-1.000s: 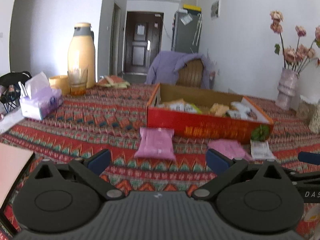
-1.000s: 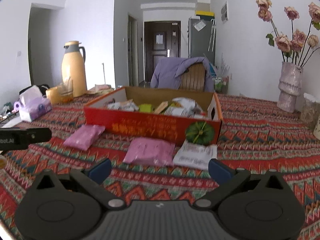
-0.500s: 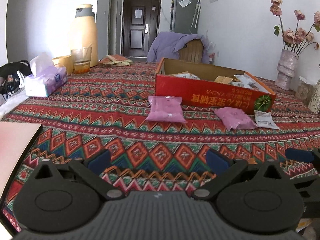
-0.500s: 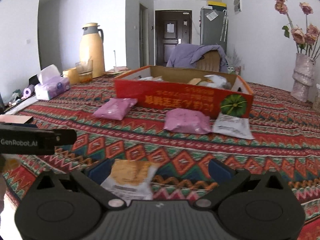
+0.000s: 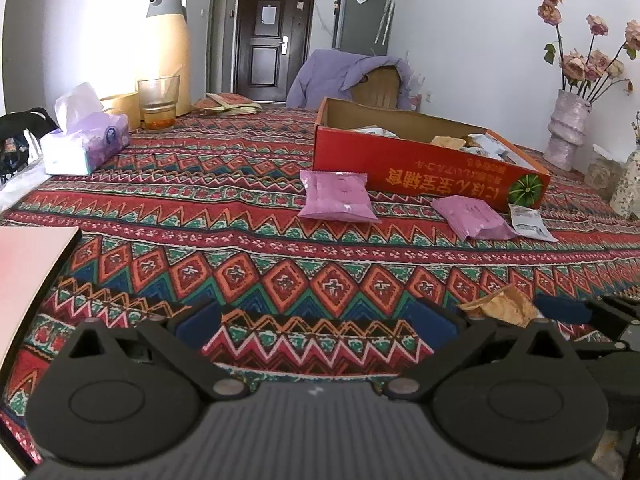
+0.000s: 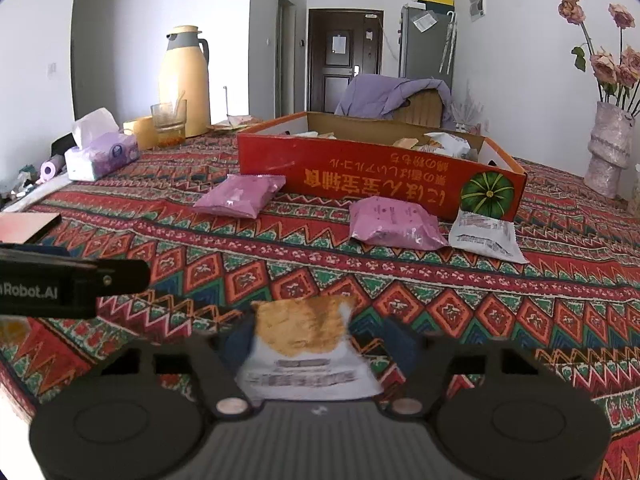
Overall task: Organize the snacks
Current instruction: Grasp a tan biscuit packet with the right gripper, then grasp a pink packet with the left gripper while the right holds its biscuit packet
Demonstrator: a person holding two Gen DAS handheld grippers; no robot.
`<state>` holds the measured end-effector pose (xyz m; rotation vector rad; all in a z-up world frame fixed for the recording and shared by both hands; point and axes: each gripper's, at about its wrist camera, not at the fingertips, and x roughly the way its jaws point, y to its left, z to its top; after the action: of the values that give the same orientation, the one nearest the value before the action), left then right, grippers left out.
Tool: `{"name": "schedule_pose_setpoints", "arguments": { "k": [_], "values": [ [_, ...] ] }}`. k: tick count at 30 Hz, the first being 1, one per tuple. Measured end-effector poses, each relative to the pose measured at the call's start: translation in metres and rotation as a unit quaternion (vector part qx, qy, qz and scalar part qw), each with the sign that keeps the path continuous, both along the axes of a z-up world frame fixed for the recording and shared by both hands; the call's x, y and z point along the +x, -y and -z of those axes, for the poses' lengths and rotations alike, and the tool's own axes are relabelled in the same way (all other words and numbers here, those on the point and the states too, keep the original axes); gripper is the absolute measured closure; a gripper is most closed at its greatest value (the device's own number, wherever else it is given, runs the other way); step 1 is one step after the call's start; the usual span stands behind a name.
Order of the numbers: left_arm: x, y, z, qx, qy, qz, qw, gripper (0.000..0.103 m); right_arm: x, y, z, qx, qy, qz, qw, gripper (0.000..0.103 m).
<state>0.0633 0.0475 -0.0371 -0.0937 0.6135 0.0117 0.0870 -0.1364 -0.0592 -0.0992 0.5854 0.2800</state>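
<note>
Working across from our left, we see the left gripper [image 5: 316,322] hanging low over the cloth [image 5: 208,216] with its jaws wide apart and nothing between them. Just to its right lies the orange packet [image 6: 304,344], which sits between the pads of the right gripper [image 6: 316,344]; those jaws have just been closing on it and, as far as we can tell, now pinch it by its sides, its long axis running straight away from us. The right hand is plainly the nearer one. Ahead and slightly to the right stands the red box [image 6: 380,172], already holding snacks, with two pink packets [image 6: 242,196] and a white packet [image 6: 486,236] lying on the cloth against its near wall. We judge the next move is a lift forward over them into the box
</note>
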Motion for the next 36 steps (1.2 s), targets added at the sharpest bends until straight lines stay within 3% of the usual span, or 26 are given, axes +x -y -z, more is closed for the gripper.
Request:
{"name": "schedule_pose_setpoints", "arguments": {
  "k": [4, 12, 16, 22, 29, 32, 34, 36],
  "values": [
    [0.001, 0.001, 0.001, -0.001, 0.0, 0.002, 1.0, 0.0, -0.001, -0.001, -0.001, 0.003, 0.005, -0.006, 1.0, 0.057],
    [0.016, 0.004, -0.009, 0.004, 0.006, 0.012, 0.9999, 0.0, 0.006, 0.014, -0.012, 0.018, 0.029, 0.011, 0.999, 0.059],
    [0.048, 0.005, -0.022, 0.011, 0.006, 0.001, 0.9999, 0.0, 0.021, 0.029, -0.024, 0.028, 0.048, 0.036, 0.998, 0.059],
    [0.124, 0.011, -0.027, 0.009, -0.041, -0.028, 0.9988, 0.0, 0.045, 0.05, -0.038, 0.034, 0.074, 0.07, 0.994, 0.059],
    [0.187, 0.031, 0.003, 0.057, -0.099, -0.057, 0.9918, 0.0, 0.077, 0.07, -0.046, 0.037, 0.081, 0.091, 0.992, 0.059],
    [0.199, 0.029, 0.014, 0.047, -0.114, -0.069, 0.99, 0.0, 0.085, 0.075, -0.047, 0.037, 0.083, 0.093, 0.992, 0.059],
    [0.198, 0.027, 0.015, 0.038, -0.108, -0.077, 0.9904, 0.006, 0.091, 0.078, -0.047, 0.041, 0.081, 0.091, 0.992, 0.059],
    [0.195, 0.027, 0.012, 0.039, -0.098, -0.077, 0.9915, 0.022, 0.094, 0.078, -0.047, 0.042, 0.08, 0.088, 0.992, 0.059]
  ]
}}
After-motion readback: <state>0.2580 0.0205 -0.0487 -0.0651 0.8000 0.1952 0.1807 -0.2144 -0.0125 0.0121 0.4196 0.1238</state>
